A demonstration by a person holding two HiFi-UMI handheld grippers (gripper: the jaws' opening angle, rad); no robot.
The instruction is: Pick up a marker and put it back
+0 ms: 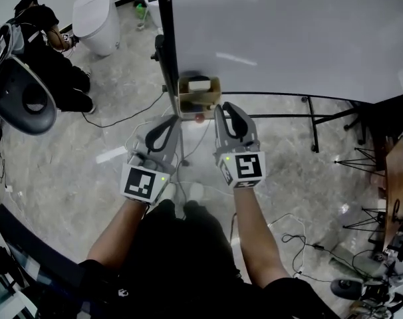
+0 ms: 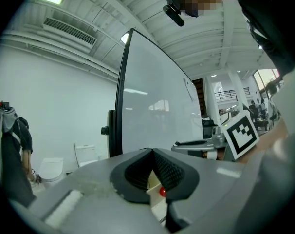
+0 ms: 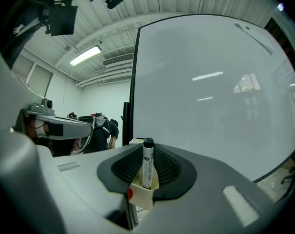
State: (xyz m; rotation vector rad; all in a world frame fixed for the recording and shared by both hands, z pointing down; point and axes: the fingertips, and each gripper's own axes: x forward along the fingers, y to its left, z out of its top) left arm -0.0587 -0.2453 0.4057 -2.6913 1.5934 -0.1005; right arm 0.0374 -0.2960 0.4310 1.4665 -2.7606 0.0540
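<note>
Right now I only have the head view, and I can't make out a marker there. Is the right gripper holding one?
Observer: Yes, the right gripper view shows the right gripper closed on a marker, upright, black cap on top.
Operator: Where's its lower end?
Observer: Hidden behind the front wall of the beige holder.
Operator: And the left gripper?
Observer: Its own view shows the jaws together at the tips, nothing between them.
</note>
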